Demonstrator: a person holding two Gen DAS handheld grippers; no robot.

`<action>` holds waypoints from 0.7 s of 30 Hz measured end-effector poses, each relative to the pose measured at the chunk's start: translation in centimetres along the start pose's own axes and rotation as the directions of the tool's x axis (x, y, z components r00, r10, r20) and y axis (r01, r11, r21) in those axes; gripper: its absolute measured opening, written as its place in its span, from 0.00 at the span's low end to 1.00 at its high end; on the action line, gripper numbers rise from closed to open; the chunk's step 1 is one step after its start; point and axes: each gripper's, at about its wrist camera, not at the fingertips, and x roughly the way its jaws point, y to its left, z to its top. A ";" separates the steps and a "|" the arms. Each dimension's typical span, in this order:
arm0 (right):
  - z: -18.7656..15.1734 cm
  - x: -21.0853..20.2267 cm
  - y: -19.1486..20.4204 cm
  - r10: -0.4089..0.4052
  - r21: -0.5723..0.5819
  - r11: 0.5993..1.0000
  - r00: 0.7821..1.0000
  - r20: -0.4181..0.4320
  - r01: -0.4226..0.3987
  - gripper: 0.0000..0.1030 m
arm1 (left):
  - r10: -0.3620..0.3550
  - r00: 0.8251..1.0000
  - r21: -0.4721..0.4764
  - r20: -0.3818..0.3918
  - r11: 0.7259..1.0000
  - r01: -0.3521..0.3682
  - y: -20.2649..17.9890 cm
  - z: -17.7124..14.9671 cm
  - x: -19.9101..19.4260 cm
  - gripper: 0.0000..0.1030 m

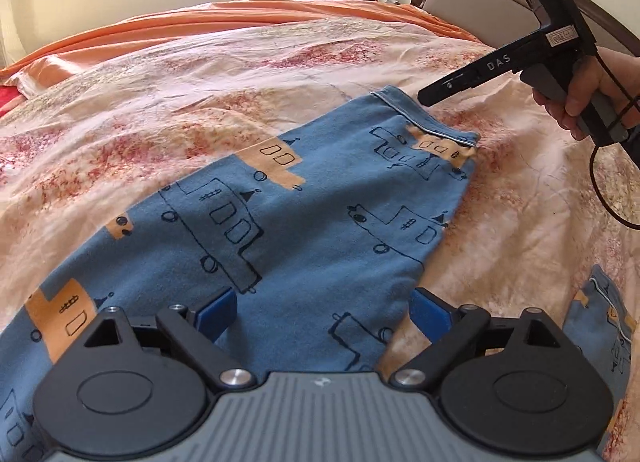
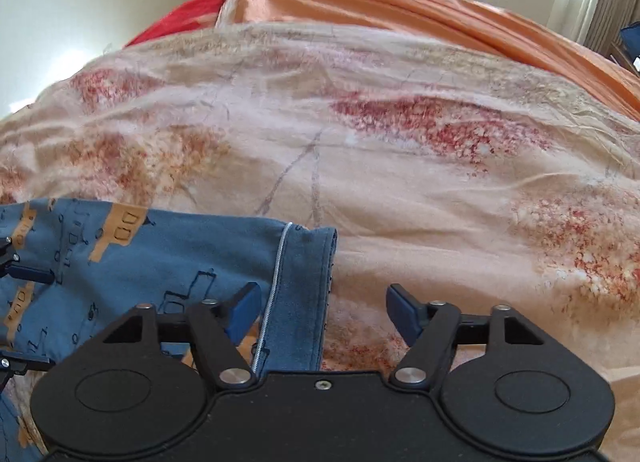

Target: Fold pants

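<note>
Left tool [image 1: 322,308] gaped wide, empty, as did my right tool [image 2: 322,308] | soft, light blue printed cotton pants [image 1: 280,222] lay flat on floral bed cover [image 1: 160,102] | I judged hem [image 2: 304,282] best to pinch.

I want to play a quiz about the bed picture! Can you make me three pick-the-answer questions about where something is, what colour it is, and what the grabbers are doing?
1. Where do the blue printed cotton pants lie?
A. on the peach flowered bedspread
B. on the floor
C. on a chair

2. What colour are the soft pads of the left gripper?
A. red
B. blue
C. white

3. How does the right gripper stand?
A. shut on the pants
B. shut on nothing
C. open

Answers:
1. A, the flowered cover shows all round the pants.
2. B, both pads are blue in the left wrist view.
3. C, its pads stand wide apart over the pants' hem.
</note>
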 end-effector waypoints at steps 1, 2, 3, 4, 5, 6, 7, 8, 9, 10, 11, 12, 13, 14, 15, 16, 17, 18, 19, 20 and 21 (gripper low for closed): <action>-0.8 -1.8 -0.2 0.013 0.025 1.000 0.999 0.047 -0.014 0.76 | 0.002 1.000 0.017 0.017 1.000 -0.002 -0.5 -0.5 -1.4 0.93; -1.8 -3.4 -0.2 0.024 0.040 0.999 0.997 0.077 -0.027 0.80 | -0.001 1.000 0.028 0.031 1.000 0.001 -0.9 -1.2 -2.7 0.93; -2.9 -4.8 -0.2 0.031 0.048 0.998 0.995 0.096 -0.036 0.82 | -0.007 0.999 0.031 0.043 1.000 0.005 -1.3 -2.0 -3.8 0.93; -4.5 -6.4 -0.1 0.043 0.062 0.997 0.993 0.110 -0.050 0.87 | -0.017 0.998 0.026 0.056 1.000 0.016 -1.7 -3.1 -5.2 0.95; -6.4 -7.8 0.0 0.058 0.084 0.994 0.992 0.110 -0.067 0.88 | -0.021 0.998 0.013 0.063 1.000 0.020 -2.1 -4.2 -6.5 0.95; -8.7 -9.1 0.3 0.080 0.114 0.989 0.992 0.093 -0.091 0.88 | -0.020 0.998 -0.004 0.064 1.000 0.020 -2.7 -5.4 -7.6 0.96; -10.9 -10.2 0.8 0.101 0.136 0.985 0.993 0.067 -0.109 0.88 | -0.020 0.998 -0.021 0.059 1.000 0.022 -3.1 -6.7 -8.6 0.97; -13.0 -11.1 1.2 0.109 0.148 0.982 0.993 0.050 -0.115 0.88 | -0.013 0.999 -0.034 0.042 0.999 0.015 -3.5 -8.5 -9.6 0.97; -14.8 -11.9 1.7 0.112 0.154 0.981 0.993 0.039 -0.117 0.88 | 0.003 1.000 -0.043 0.019 0.999 -0.003 -3.9 -10.1 -10.3 0.97; -16.7 -12.8 2.6 0.116 0.160 0.980 0.993 0.032 -0.120 0.88 | 0.019 1.000 -0.048 -0.008 0.999 -0.019 -4.2 -11.7 -10.9 0.97; -18.1 -13.6 3.5 0.122 0.167 0.978 0.992 0.033 -0.126 0.88 | 0.030 0.999 -0.053 -0.032 0.998 -0.031 -4.4 -13.1 -11.4 0.97; -19.2 -14.3 4.4 0.135 0.171 0.975 0.990 0.035 -0.139 0.88 | 0.043 0.997 -0.061 -0.060 0.997 -0.047 -4.5 -15.0 -12.1 0.97; -20.1 -14.9 5.6 0.154 0.172 0.972 0.987 0.038 -0.158 0.88 | 0.061 0.995 -0.066 -0.083 0.996 -0.067 -4.4 -16.5 -12.8 0.97; -20.7 -15.2 6.6 0.169 0.177 0.969 0.985 0.041 -0.174 0.88 | 0.081 0.992 -0.072 -0.099 0.993 -0.089 -4.2 -17.7 -13.3 0.97; -21.0 -15.4 7.5 0.184 0.179 0.965 0.982 0.043 -0.189 0.88 | 0.109 0.987 -0.079 -0.115 0.990 -0.119 -3.7 -19.3 -14.2 0.97; -21.3 -15.6 8.6 0.210 0.179 0.960 0.976 0.047 -0.215 0.89 | 0.132 0.982 -0.088 -0.132 0.986 -0.144 -3.1 -20.4 -14.7 0.97; -21.4 -15.6 9.6 0.232 0.177 0.955 0.972 0.048 -0.237 0.89 | 0.157 0.975 -0.104 -0.157 0.979 -0.175 -2.2 -21.6 -15.3 0.97; -21.4 -15.4 10.4 0.249 0.173 0.952 0.968 0.043 -0.252 0.89 | 0.175 0.969 -0.133 -0.176 0.971 -0.199 -1.1 -22.9 -16.2 0.98; -21.3 -15.2 11.3 0.262 0.165 0.950 0.964 0.033 -0.264 0.89 | 0.178 0.967 -0.159 -0.183 0.965 -0.207 -0.1 -23.8 -17.0 0.99; -21.0 -14.9 12.3 0.275 0.147 0.950 0.961 0.021 -0.275 0.89 | 0.184 0.964 -0.179 -0.190 0.959 -0.218 0.6 -24.4 -17.7 0.99; -20.7 -14.7 13.1 0.282 0.131 0.951 0.959 0.013 -0.281 0.89 | 0.196 0.961 -0.192 -0.193 0.953 -0.233 1.4 -25.1 -18.6 0.99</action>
